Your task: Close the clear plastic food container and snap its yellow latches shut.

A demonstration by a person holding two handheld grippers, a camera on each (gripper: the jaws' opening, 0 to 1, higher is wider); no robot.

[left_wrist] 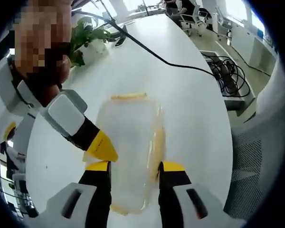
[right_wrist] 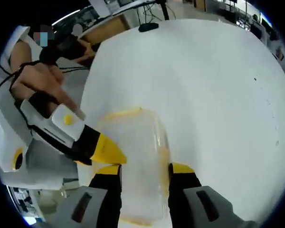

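Container: a clear plastic food container point(left_wrist: 130, 152) is seen lying flat on the white table point(left_wrist: 190, 109), lid side up; in the right gripper view the same container point(right_wrist: 137, 161) is seen near the table's edge on the person's side.
Latches: a yellow latch point(left_wrist: 128, 96) is seen along the far short edge, and another yellow latch point(left_wrist: 158, 142) along the long side to the right; in the right gripper view the far latch point(right_wrist: 123, 113) and the side latch point(right_wrist: 164, 152) are seen likewise. Whether they are snapped down cannot be told.
Left gripper: the left gripper point(left_wrist: 133, 167) is held low over the container, its two black, yellow-tipped jaws set apart on either side of the container's width; contact with the walls cannot be made out.
Right gripper: the right gripper point(right_wrist: 144, 169) is posed the same way, jaws spread astride the container.
Other gripper in view: in each view the other gripper's yellow tip is seen entering from the left, against the container's left edge point(left_wrist: 100, 146) point(right_wrist: 107, 149).
Hand: a person's hand point(right_wrist: 38, 83) is seen wrapped on the gripper body.
Hidden or unclear: the container's near end is cut off behind the jaws; its contents cannot be made out.
Surroundings: a black cable point(left_wrist: 152, 52) and a potted plant point(left_wrist: 88, 40) are seen on the table's far part.
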